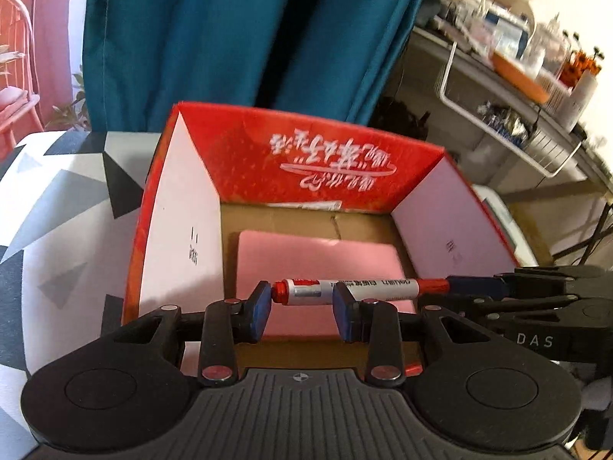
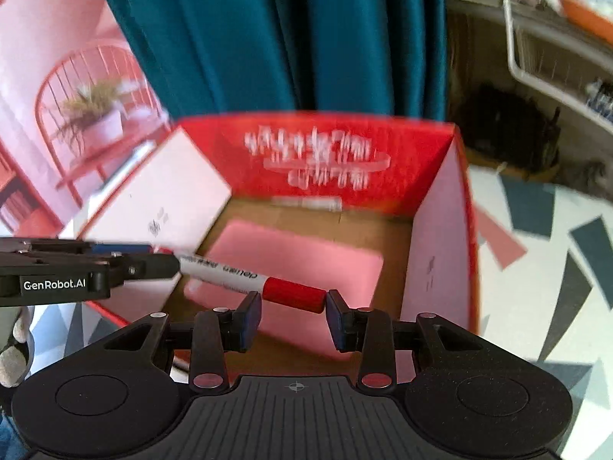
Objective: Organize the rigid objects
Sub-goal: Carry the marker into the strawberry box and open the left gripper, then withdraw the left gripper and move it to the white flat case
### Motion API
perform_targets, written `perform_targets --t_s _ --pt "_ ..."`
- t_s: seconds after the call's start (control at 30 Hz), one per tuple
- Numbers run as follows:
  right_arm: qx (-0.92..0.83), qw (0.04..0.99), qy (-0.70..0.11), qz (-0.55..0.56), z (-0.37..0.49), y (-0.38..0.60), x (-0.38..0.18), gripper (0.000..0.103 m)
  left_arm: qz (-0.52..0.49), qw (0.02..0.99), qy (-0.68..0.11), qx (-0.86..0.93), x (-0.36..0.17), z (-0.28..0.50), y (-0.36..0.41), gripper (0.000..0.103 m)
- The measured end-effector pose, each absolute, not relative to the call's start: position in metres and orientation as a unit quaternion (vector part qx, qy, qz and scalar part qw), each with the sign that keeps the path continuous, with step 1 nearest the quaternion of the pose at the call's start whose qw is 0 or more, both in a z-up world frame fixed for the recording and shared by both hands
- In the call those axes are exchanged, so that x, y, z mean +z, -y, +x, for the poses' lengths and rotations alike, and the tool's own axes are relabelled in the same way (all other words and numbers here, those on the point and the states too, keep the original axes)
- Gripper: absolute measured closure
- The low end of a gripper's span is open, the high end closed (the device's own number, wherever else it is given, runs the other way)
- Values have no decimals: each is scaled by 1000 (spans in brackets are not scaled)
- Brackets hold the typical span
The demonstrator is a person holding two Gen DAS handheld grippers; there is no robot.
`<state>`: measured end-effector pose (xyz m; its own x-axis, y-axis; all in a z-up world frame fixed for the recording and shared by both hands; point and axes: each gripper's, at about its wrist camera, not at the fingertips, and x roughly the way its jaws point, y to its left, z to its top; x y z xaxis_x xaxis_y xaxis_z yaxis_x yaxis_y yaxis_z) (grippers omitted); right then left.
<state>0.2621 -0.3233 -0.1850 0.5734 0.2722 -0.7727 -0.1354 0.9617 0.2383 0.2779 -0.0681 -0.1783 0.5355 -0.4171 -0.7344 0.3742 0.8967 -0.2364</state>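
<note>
A red-capped white marker (image 1: 364, 289) (image 2: 226, 274) hangs level over an open red cardboard box (image 1: 306, 161) (image 2: 421, 153), spanning both grippers. My left gripper (image 1: 302, 308) is shut on the marker's butt end, and it enters the right wrist view from the left (image 2: 168, 262). My right gripper (image 2: 293, 308) is shut on the red cap (image 2: 295, 295), and it enters the left wrist view from the right (image 1: 459, 285). A flat pink item (image 1: 318, 260) (image 2: 306, 257) lies on the box's brown floor, below the marker.
The box's white side flaps (image 1: 180, 230) (image 2: 436, 253) stand up. It sits on a cloth with grey, black and white triangles (image 1: 57, 211) (image 2: 555, 268). A teal curtain (image 1: 230, 38) hangs behind it. Cluttered shelves with a white wire basket (image 1: 509, 130) stand at the right.
</note>
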Motion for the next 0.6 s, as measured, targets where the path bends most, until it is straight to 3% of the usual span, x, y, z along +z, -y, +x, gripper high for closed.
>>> perform_targets --t_s 0.37,0.43,0.6 --pt "107 854 -500 98 268 324 -196 66 -11 856 -464 -229 -192 283 71 63" --pt "100 852 -503 110 268 326 -197 65 -13 857 -461 -231 -189 281 70 51" --pt "88 855 -492 139 259 333 -191 46 -37 866 -434 -244 -177 269 63 35"
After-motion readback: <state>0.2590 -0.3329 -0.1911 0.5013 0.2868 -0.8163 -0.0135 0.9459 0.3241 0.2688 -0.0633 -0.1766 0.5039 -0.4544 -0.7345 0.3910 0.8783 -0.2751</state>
